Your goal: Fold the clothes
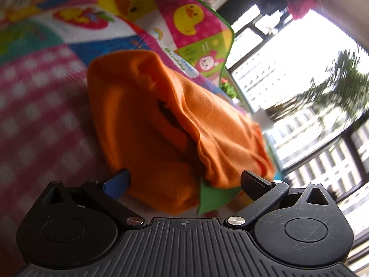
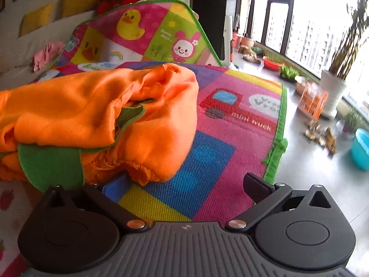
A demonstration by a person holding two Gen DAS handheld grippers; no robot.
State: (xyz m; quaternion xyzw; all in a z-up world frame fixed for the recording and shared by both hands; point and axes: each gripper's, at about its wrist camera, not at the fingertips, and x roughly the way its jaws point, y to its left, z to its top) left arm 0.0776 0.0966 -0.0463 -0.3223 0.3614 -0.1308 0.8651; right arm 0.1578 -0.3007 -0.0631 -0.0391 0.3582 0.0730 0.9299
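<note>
An orange garment (image 1: 161, 124) with green trim lies bunched on a colourful play mat (image 1: 41, 106). In the left wrist view it sits right in front of my left gripper (image 1: 184, 182), whose jaws stand wide apart with the garment's near edge between them, not pinched. In the right wrist view the same orange garment (image 2: 96, 115) fills the left half, with a green band at its near edge. My right gripper (image 2: 186, 184) is open too; its left finger (image 2: 115, 185) lies under the garment's gathered hem, and its right finger (image 2: 257, 185) hovers over bare mat (image 2: 230, 106).
The play mat's far part is turned up against a white sofa (image 2: 30, 46). Its green edge (image 2: 276, 143) ends at a grey floor. On that floor by the windows stand a white planter (image 2: 332, 92), an orange box (image 2: 312, 101), a blue basin (image 2: 361, 149) and small pots.
</note>
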